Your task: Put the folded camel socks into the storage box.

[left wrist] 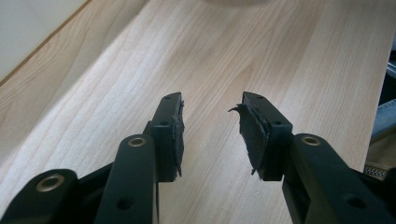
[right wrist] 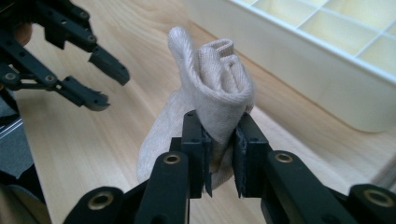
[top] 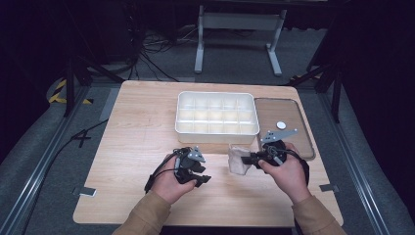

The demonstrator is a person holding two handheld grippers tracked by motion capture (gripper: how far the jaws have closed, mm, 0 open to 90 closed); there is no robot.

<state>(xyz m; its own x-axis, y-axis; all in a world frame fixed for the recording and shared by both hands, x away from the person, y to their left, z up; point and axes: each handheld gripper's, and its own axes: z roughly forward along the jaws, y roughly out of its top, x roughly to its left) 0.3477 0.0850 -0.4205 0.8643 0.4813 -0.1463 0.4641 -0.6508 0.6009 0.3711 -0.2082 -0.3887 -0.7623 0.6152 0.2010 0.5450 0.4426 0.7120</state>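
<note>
Both tools differ: right gripper (right wrist: 219, 140) clamps the rolled beige sock (right wrist: 210, 100), probably bound for the white compartment tray (top: 217, 128); left gripper (left wrist: 212, 135) gapes empty beside it.

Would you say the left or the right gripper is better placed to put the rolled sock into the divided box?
Right: the right gripper already clamps the rolled sock beside the divided box; the left gripper is open, holding nothing.

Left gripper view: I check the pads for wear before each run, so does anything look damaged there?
Yes. The rubber pad on the left gripper's right-hand jaw is frayed, its top corner curling off into the open gap. The other pad has ragged edges too.
</note>
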